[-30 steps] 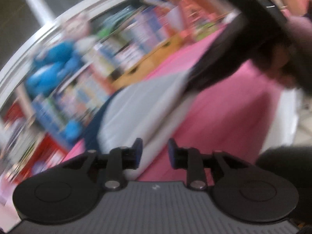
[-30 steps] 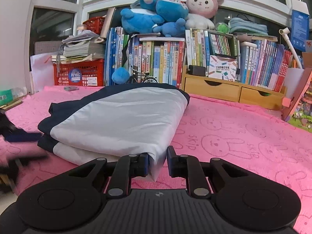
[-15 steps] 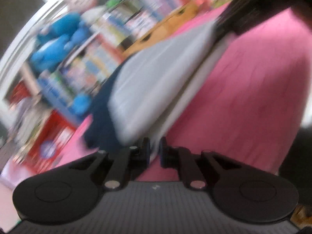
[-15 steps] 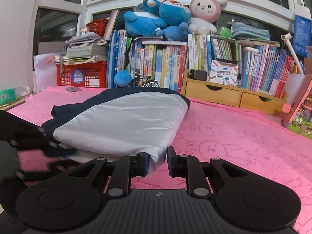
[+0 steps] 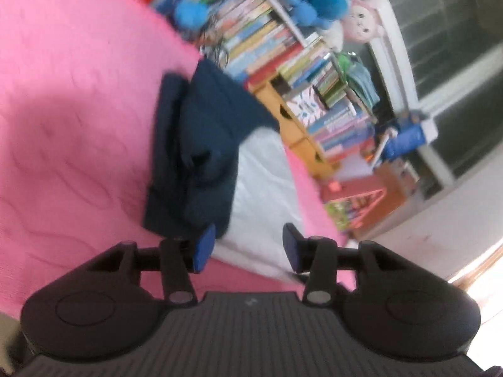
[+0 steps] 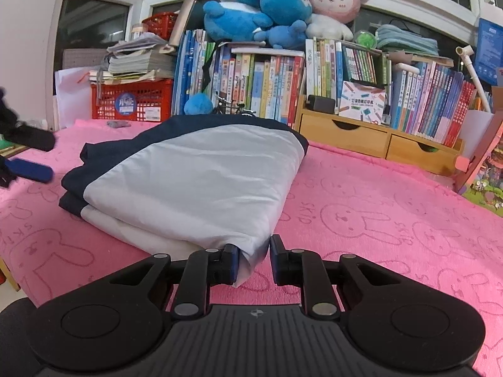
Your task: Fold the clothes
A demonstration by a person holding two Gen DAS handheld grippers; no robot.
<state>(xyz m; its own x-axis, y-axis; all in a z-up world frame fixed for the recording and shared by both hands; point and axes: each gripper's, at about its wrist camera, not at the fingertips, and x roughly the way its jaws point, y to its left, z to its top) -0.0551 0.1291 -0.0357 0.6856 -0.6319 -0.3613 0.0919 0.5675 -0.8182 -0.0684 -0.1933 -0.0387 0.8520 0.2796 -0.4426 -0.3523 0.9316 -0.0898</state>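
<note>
Between the right tool's [image 6: 254,259] jaws: folded garment's [image 6: 195,185] corner.

- a lived-in room of a home, likely a child's room or study corner.
- a pink towel [image 6: 377,207] printed with bunnies and the word "skip" covers the work surface.
- rows of children's books [image 6: 261,88] stand packed along the back, under a window [image 6: 94,25].
- plush toys sit on top of the books: blue ones [image 6: 251,15] and a pink bunny [image 6: 333,3].
- a wooden drawer unit [image 6: 377,138] stands under some of the books.
- a red basket [image 6: 132,100] bears a stack of papers [image 6: 138,62].
- folded clothes [image 6: 195,182] lie on the towel.
</note>
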